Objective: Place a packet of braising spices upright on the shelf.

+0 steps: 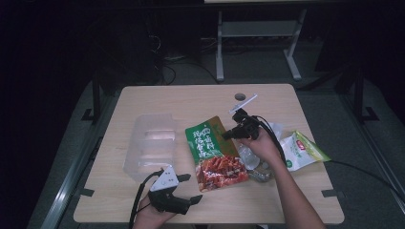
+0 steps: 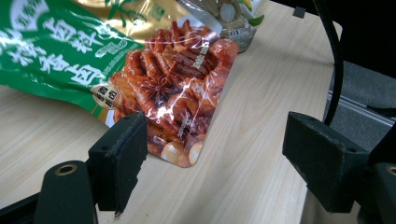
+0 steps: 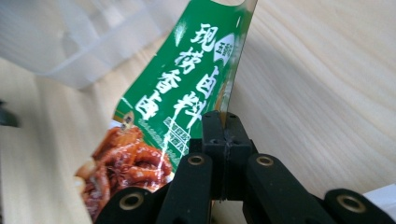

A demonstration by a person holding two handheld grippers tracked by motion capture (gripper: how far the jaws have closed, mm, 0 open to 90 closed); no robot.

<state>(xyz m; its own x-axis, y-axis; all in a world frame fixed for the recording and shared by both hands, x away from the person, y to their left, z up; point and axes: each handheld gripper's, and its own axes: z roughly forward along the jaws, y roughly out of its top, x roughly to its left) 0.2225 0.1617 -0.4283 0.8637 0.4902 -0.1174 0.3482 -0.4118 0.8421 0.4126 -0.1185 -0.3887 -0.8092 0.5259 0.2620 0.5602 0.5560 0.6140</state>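
Observation:
A green and red food pouch (image 1: 215,153) lies on the wooden table (image 1: 157,100), right of centre. My right gripper (image 1: 229,134) is shut on the pouch's right edge; in the right gripper view the closed jaws (image 3: 223,128) pinch the edge of the pouch (image 3: 187,88), which lifts a little. My left gripper (image 1: 190,188) sits open near the front edge, left of the pouch's red lower end. Seen from the left gripper view, the two pads (image 2: 122,156) stand wide apart with nothing between them, and the pouch (image 2: 173,88) lies just ahead.
A clear plastic tray (image 1: 149,140) lies left of the pouch, also seen as the tray (image 3: 70,37). A white and green bag (image 1: 302,150) rests at the right edge. Clear wrapped packets (image 1: 250,160) lie under the right hand; one packet (image 2: 233,18) shows beyond the pouch.

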